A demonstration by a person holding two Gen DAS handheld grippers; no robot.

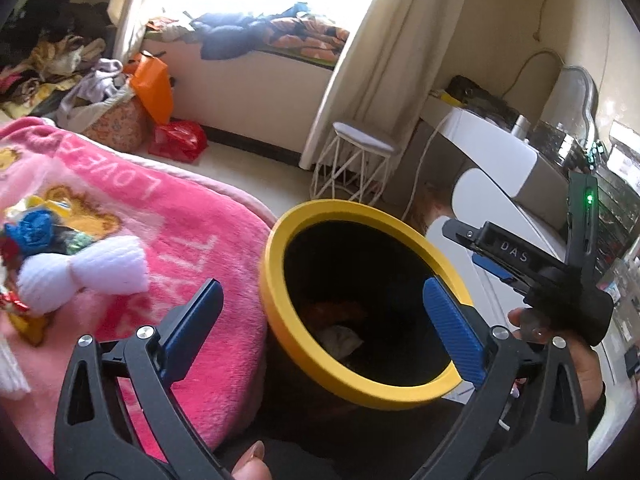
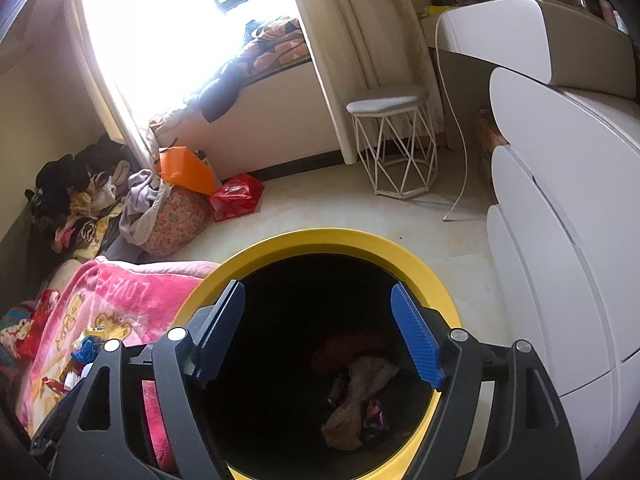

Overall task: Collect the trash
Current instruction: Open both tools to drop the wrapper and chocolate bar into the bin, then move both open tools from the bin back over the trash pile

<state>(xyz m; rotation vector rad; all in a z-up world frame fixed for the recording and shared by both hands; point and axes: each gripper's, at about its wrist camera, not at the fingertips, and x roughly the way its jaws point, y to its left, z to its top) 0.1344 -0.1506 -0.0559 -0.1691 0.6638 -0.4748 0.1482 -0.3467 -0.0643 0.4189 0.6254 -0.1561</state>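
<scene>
A black bin with a yellow rim point(image 1: 280, 300) stands beside the bed; it also shows in the right wrist view point(image 2: 424, 264). Crumpled wrappers point(image 2: 360, 396) lie at its bottom. My left gripper point(image 1: 320, 324) is open and empty, one finger over the pink blanket point(image 1: 192, 248), the other over the bin mouth. My right gripper point(image 2: 320, 336) is open and empty above the bin mouth; it shows from the side in the left wrist view point(image 1: 480, 256). A pile of trash with a white foam net point(image 1: 84, 272) and blue and yellow wrappers lies on the blanket at left.
A white dresser point(image 2: 560, 208) stands right of the bin. A white wire stool point(image 2: 396, 148) stands by the curtain. Orange and red bags point(image 2: 224, 184) and heaped clothes point(image 2: 80, 200) lie on the floor near the window.
</scene>
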